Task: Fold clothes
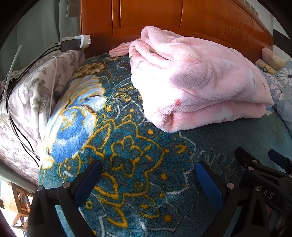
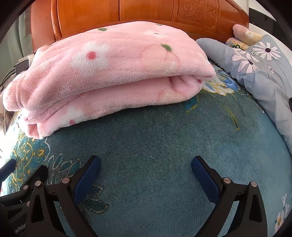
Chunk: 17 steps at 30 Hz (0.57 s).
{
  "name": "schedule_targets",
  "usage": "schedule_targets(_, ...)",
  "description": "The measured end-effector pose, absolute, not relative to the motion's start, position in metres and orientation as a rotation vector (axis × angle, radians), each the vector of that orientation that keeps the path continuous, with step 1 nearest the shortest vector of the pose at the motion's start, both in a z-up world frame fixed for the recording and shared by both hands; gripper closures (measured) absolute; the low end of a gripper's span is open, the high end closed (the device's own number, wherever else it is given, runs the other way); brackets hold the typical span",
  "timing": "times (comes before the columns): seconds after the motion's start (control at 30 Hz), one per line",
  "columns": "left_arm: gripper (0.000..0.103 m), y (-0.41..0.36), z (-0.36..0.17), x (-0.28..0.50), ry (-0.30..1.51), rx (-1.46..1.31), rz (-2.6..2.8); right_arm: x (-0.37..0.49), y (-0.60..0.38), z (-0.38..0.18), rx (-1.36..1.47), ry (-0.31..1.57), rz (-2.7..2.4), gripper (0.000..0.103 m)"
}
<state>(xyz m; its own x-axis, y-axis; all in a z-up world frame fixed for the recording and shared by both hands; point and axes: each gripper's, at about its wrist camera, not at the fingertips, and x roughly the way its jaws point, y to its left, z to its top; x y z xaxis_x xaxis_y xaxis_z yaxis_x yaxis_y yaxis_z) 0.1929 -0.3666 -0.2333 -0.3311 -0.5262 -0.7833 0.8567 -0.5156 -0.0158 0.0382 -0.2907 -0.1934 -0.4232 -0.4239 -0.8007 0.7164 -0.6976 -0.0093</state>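
A pink fleece garment with flower print (image 1: 197, 80) lies folded in a thick bundle on the teal flowered blanket (image 1: 127, 145), near the wooden headboard. It also shows in the right wrist view (image 2: 109, 73), folded in layers. My left gripper (image 1: 148, 166) is open and empty over the blanket, in front of and left of the bundle. My right gripper (image 2: 146, 162) is open and empty over the blanket, in front of the bundle. The right gripper also shows in the left wrist view (image 1: 261, 158) at the lower right.
The wooden headboard (image 1: 164, 16) stands behind. A grey patterned pillow (image 1: 27, 102) with cables and a power strip (image 1: 74, 42) lies at the left. A light blue daisy quilt (image 2: 261, 69) is bunched at the right. A striped pink cloth (image 1: 118, 50) lies behind the bundle.
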Motion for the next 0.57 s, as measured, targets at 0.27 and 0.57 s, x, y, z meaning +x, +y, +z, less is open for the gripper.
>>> schedule_targets(0.27,0.0,-0.365,-0.233,0.194,0.547,0.931,-1.949,0.043,-0.293,-0.188,1.071,0.456,-2.137,0.003)
schedule_targets(0.57,0.0,-0.365,-0.233,0.193,0.545,0.931,-1.948,0.049,-0.298,-0.181,1.073,0.452,-2.134,0.002)
